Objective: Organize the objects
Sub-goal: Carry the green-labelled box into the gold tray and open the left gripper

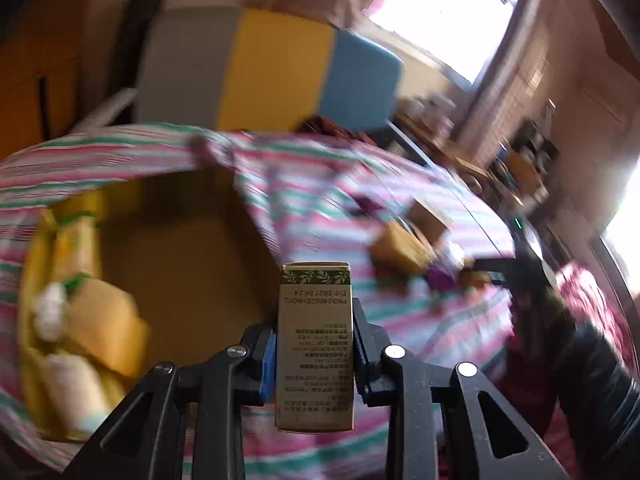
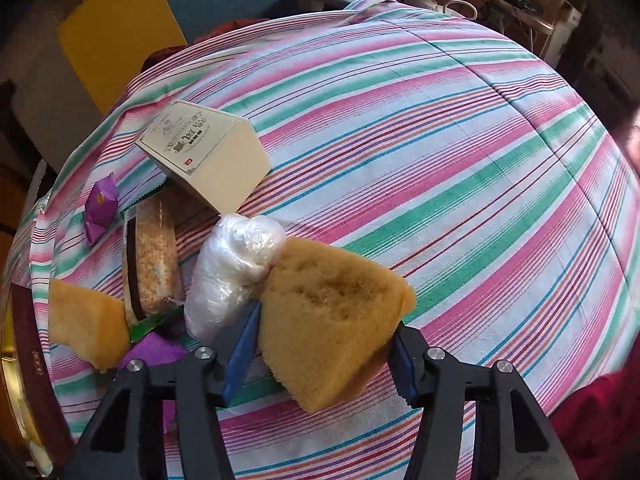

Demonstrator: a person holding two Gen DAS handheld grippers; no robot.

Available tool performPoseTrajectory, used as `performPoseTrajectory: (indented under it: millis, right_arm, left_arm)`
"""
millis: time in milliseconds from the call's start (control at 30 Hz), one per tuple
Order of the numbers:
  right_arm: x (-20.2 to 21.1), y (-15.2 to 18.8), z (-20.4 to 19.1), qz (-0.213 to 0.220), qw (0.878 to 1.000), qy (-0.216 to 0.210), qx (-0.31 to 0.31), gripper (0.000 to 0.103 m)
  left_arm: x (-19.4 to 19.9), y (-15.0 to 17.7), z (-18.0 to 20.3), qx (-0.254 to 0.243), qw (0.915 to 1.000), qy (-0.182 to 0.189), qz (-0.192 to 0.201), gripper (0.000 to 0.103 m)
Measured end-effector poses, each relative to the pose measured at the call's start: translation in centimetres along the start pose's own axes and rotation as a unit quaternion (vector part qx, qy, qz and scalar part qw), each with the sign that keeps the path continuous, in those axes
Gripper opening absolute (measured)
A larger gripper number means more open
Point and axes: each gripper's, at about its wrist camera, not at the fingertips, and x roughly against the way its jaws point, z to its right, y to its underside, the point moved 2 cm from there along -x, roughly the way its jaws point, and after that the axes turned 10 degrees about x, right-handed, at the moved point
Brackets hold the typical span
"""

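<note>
Carton (image 1: 314, 344) clamped, sponge (image 2: 334, 320) between fingers (image 2: 240, 352)

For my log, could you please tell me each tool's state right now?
Left tool: closed on a small printed carton.
Right tool: closed on a yellow sponge.

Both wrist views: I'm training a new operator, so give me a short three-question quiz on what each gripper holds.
1. True or false: the left gripper holds a small carton.
2. What does the right gripper hold? A. purple packet B. sponge C. cream box
3. Fill in: beside the held sponge lies a clear plastic ____.

Key: 1 true; 2 B; 3 bag.
</note>
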Motion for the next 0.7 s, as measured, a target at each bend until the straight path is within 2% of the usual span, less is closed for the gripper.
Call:
performPoseTrajectory:
  millis: [133,233,367,433,500,600,667,700]
  right_arm:
    - [-0.1,-0.2,-0.5,0.002,1.0,0.005,0.007,0.059]
    - [-0.3,-0.5,-0.8,0.002,1.0,0.007,0.01,0.059]
    - [-0.3,-0.5,-0.9,0.002,1.0,0.01,0.015,0.059]
    - [-0.3,-0.5,-1.0,0.002,1.0,0.011,0.016,0.059]
    - [-0.1,-0.3,-0.9,0.002,1.0,0.011,0.016,0.059]
    - [-0.2,-0.3,-0.9,0.002,1.0,0.012,0.016,0.059]
    - [-0.1,-0.2,-0.9,0.002,1.0,0.012,0.018,0.059]
    - [0.0,-0.2,-0.9,0.002,1.0,0.013,0.018,0.059]
  left_arm:
    - [1.6,-3.5,-5.1,0.048,0.9974,-0.042,0.034,0.029]
    - [1.7,-5.9,-8.9,0.096,0.9928,-0.058,0.039,0.029]
    - [0.3,-8.3,-11.9,0.122,0.9885,-0.081,0.036,0.029]
    - [-1.5,-9.1,-13.5,0.137,0.9869,-0.083,0.015,0.03]
    - [-3.2,-9.5,-14.6,0.153,0.983,-0.101,0.005,0.029]
    - [-6.5,-9.7,-16.0,0.156,0.9787,-0.132,-0.02,0.029]
    - [-8.1,-9.5,-16.5,0.143,0.9793,-0.138,-0.038,0.029]
    - [-8.9,-9.3,-16.8,0.138,0.9775,-0.153,-0.046,0.029]
